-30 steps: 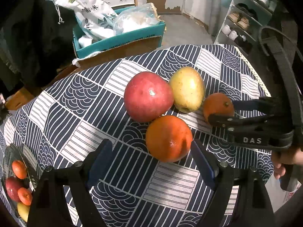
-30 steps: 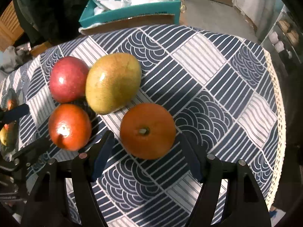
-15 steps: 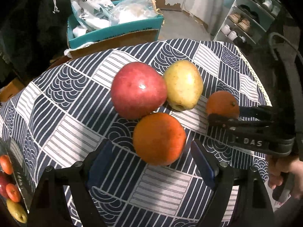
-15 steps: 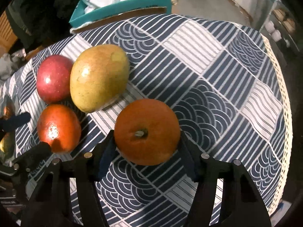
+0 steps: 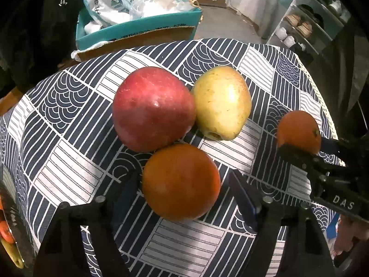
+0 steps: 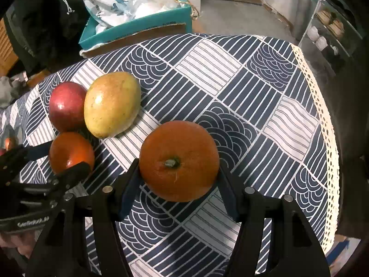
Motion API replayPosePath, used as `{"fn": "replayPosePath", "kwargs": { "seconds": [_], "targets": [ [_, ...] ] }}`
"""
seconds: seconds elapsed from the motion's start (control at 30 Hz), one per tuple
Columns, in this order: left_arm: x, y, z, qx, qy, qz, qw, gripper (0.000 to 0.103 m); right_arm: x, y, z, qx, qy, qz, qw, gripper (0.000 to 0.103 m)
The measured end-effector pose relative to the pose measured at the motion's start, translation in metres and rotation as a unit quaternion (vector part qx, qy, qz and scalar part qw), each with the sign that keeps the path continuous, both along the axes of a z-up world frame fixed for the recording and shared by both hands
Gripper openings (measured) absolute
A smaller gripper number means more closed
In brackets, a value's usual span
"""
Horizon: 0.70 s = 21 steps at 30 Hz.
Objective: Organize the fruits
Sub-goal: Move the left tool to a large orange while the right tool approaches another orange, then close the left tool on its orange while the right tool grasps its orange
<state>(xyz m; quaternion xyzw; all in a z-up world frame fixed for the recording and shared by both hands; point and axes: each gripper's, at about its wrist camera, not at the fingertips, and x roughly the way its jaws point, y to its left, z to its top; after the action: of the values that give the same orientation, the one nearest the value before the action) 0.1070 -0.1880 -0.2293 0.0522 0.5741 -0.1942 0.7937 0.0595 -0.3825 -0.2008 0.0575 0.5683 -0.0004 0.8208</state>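
A red apple [image 5: 153, 108], a yellow-green mango [image 5: 222, 102] and two oranges lie together on the patterned tablecloth [image 5: 69, 106]. My left gripper [image 5: 182, 194] is open around the nearer orange [image 5: 181, 182], with a gap at its right finger. My right gripper [image 6: 178, 182] is shut on the other orange [image 6: 178, 160], stem facing me; it also shows in the left wrist view [image 5: 298, 131]. The apple [image 6: 65, 106], the mango [image 6: 111, 103] and the left orange [image 6: 71, 152] show at the left of the right wrist view.
A teal cardboard box [image 5: 138, 28] with white bags stands beyond the table's far edge. A shelf with shoes [image 5: 306, 25] is at the far right. A dark tray with small fruits [image 5: 9, 237] sits at the left edge. The lace hem [image 6: 322, 120] marks the table's right edge.
Both grippers have moved forward over their oranges. The right gripper's fingers have closed onto its orange. The left gripper's fingers now flank the nearer orange.
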Motion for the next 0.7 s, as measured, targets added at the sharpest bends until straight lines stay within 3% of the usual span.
{"fn": "replayPosePath", "kwargs": {
  "seconds": [0.1,0.43,0.7],
  "targets": [
    [0.001,-0.002,-0.003,0.011,0.002,0.0,0.9999,0.069,0.003,0.003,-0.003,0.002,0.001,0.0,1.0,0.063],
    [-0.004,0.008,0.0,-0.003,0.004,-0.001,1.0,0.068,0.003,0.01,-0.004,-0.001,-0.001,0.0,1.0,0.063],
    [-0.011,0.015,0.02,-0.009,-0.019,-0.002,0.9998,0.067,0.002,0.019,0.011,-0.009,-0.02,0.01,1.0,0.063]
  ]
}}
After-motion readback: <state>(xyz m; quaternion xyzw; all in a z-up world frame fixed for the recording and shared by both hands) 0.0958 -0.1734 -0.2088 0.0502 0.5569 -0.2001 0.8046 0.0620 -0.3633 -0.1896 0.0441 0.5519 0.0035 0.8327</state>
